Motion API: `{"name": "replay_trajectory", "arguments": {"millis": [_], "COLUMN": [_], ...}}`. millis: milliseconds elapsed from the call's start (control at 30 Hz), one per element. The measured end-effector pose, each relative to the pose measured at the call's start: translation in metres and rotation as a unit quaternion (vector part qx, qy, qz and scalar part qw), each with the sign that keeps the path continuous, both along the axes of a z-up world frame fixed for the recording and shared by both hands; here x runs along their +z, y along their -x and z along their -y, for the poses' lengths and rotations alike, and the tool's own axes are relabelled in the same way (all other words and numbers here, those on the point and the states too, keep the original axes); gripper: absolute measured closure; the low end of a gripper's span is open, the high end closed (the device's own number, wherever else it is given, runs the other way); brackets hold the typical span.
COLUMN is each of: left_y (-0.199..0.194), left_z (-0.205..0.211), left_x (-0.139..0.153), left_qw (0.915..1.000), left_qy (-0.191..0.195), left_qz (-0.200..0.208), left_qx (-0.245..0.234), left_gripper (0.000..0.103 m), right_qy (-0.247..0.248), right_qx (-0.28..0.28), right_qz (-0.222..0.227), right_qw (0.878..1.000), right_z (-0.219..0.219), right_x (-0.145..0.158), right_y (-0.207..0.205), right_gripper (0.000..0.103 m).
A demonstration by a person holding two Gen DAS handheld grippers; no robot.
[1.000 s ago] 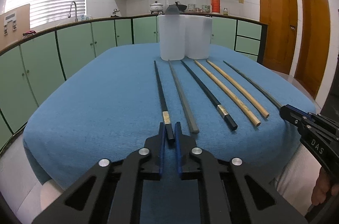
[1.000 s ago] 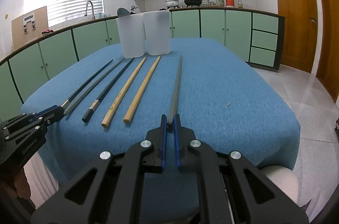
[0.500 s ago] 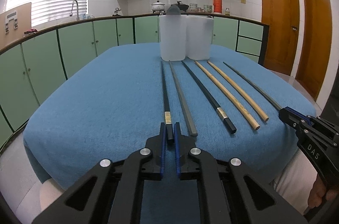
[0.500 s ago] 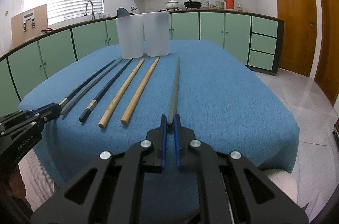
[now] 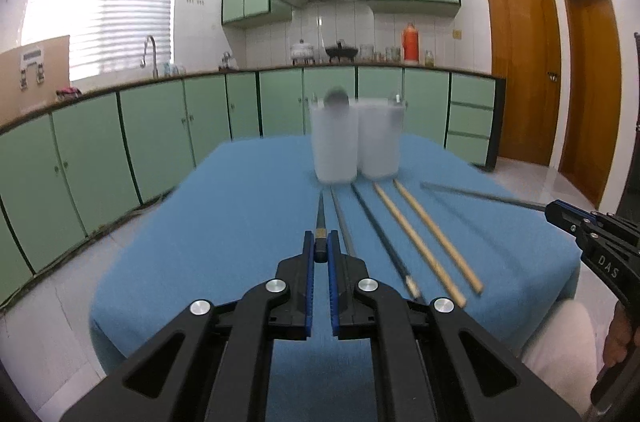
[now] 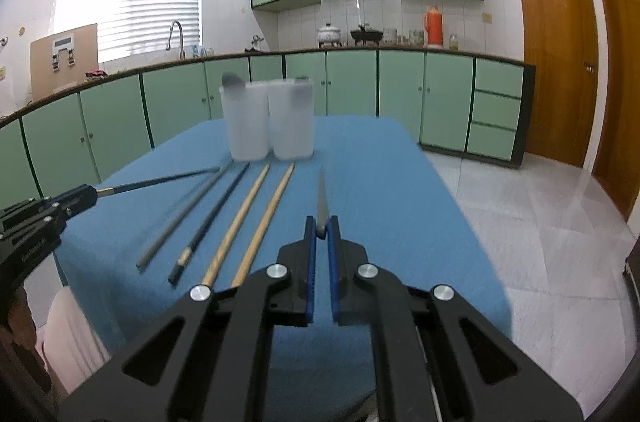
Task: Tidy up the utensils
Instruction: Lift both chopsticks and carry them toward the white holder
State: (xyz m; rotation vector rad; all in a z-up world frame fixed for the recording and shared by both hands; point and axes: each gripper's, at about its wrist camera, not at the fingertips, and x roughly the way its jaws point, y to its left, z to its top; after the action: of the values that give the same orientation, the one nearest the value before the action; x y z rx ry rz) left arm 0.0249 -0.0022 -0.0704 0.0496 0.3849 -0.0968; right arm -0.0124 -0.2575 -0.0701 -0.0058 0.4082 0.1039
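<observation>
My left gripper (image 5: 320,246) is shut on the black chopstick (image 5: 321,218) with a gold band and holds it lifted off the blue cloth, pointing at the two white cups (image 5: 335,142). My right gripper (image 6: 321,228) is shut on the grey chopstick (image 6: 322,200), also lifted. On the cloth lie a grey chopstick (image 6: 180,218), a black chopstick (image 6: 216,210) and two wooden chopsticks (image 6: 244,214). The two white cups (image 6: 268,120) stand side by side at the far end. The left one holds a dark round-ended utensil (image 6: 233,81).
The table under the blue cloth (image 5: 224,222) stands in a kitchen with green cabinets (image 5: 160,118) behind and to the left. Tiled floor (image 6: 540,222) lies to the right, with wooden doors (image 6: 556,62) beyond.
Both grippers have risen, each lifting its chopstick off the cloth. The table now looks lower and farther in both views.
</observation>
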Motion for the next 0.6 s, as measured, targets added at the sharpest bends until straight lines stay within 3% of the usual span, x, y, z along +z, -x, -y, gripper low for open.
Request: {"name": "replay_trajectory", "arguments": {"millis": [300, 600], "left_y": [-0.008, -0.042], "left_z": [-0.007, -0.015], "left_x": [0.057, 0.099], "left_qw": [0.9986, 0.9972], "left_qy": [0.009, 0.037], "left_qz": [0.05, 0.059], "left_qx": [-0.014, -0.027], "left_gripper": [0.097, 0.097], "right_qy": [-0.003, -0.019], "right_qx": [0.018, 0.049], "right_qz": [0.03, 0.03], "right_qw": [0.999, 0.998], "right_z": [0.008, 0.012], "right_x": [0.056, 0.111], "right_y": [-0.016, -0.05], "right_gripper": [0.098, 0.098]}}
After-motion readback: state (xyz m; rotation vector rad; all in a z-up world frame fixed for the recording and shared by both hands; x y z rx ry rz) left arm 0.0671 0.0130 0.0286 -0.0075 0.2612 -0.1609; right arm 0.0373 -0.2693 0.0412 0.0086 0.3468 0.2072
